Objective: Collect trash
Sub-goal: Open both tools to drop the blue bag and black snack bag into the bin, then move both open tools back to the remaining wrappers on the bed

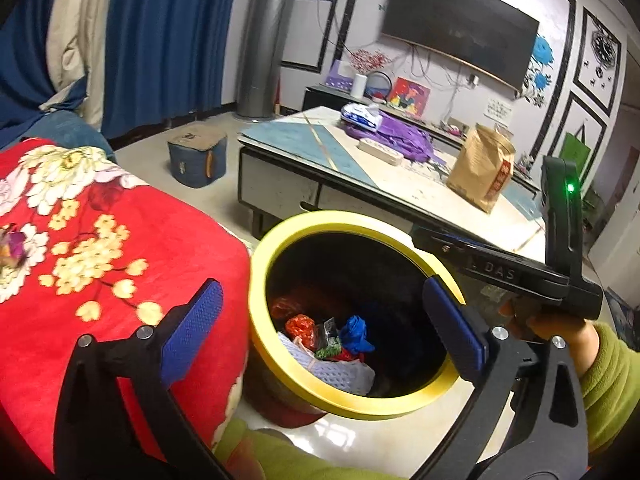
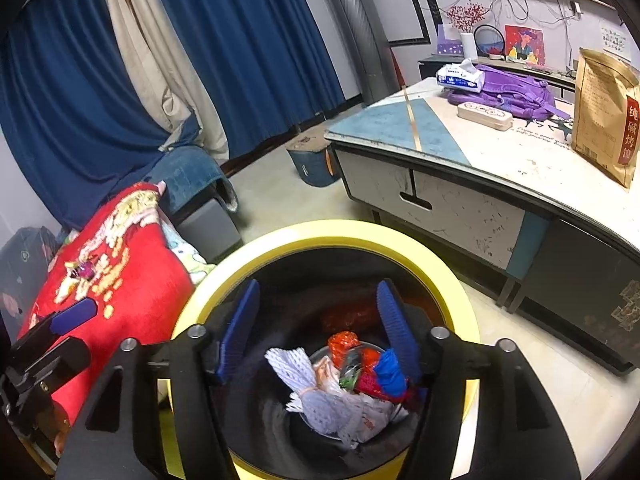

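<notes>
The trash (image 2: 344, 380) lies heaped at the bottom of my yellow-rimmed bin (image 2: 460, 292) on the floor: white foam netting, red wrappers, a blue scrap. My right gripper (image 2: 318, 330) hangs directly over the bin's mouth, blue pads apart with nothing between them. My left gripper (image 1: 324, 324) sits at the bin's 9 o'clock edge, spread wide and empty. On the red floral blanket (image 1: 120, 240), at 9 o'clock from the bin, a small crumpled wrapper (image 2: 82, 269) remains uncollected; I judge it could be overlooked, or slide off the sloping fabric if nudged. The bin stands just beside the blanket, so a careless swing might tip it. At 1 o'clock, the coffee table (image 2: 460, 148) holds a brown paper bag (image 2: 604, 116) with a red label in Chinese characters, too small to read with confidence. My right tool's body reads "DAS"
</notes>
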A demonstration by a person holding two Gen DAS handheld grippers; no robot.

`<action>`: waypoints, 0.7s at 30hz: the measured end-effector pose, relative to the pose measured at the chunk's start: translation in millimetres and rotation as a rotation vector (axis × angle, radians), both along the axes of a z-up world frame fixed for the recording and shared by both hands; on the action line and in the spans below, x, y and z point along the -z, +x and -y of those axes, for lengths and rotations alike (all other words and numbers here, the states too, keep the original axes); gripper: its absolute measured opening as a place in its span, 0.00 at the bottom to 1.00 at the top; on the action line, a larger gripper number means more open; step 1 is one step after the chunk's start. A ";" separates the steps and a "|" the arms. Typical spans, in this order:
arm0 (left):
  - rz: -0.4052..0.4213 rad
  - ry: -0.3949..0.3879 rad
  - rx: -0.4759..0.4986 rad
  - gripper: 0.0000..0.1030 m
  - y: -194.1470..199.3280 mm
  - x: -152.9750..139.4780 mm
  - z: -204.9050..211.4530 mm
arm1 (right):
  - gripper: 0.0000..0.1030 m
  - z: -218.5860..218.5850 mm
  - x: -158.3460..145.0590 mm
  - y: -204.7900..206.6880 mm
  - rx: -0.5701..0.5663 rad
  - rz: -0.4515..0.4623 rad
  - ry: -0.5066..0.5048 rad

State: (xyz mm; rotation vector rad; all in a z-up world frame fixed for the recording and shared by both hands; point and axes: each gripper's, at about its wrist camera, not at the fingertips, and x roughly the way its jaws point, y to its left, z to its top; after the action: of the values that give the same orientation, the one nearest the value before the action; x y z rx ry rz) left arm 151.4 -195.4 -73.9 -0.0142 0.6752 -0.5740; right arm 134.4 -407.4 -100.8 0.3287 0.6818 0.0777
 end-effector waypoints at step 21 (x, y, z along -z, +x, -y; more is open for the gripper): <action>0.144 0.016 -0.281 0.89 -16.5 -40.3 -79.0 | 0.64 -63.8 -33.5 -6.8 -0.147 0.097 -0.035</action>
State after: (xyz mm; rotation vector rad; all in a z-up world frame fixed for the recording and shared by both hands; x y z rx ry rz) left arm 134.9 -116.5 -33.5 -0.0520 0.5258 -0.2959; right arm 127.6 -343.6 -67.3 0.2399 0.6101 0.2198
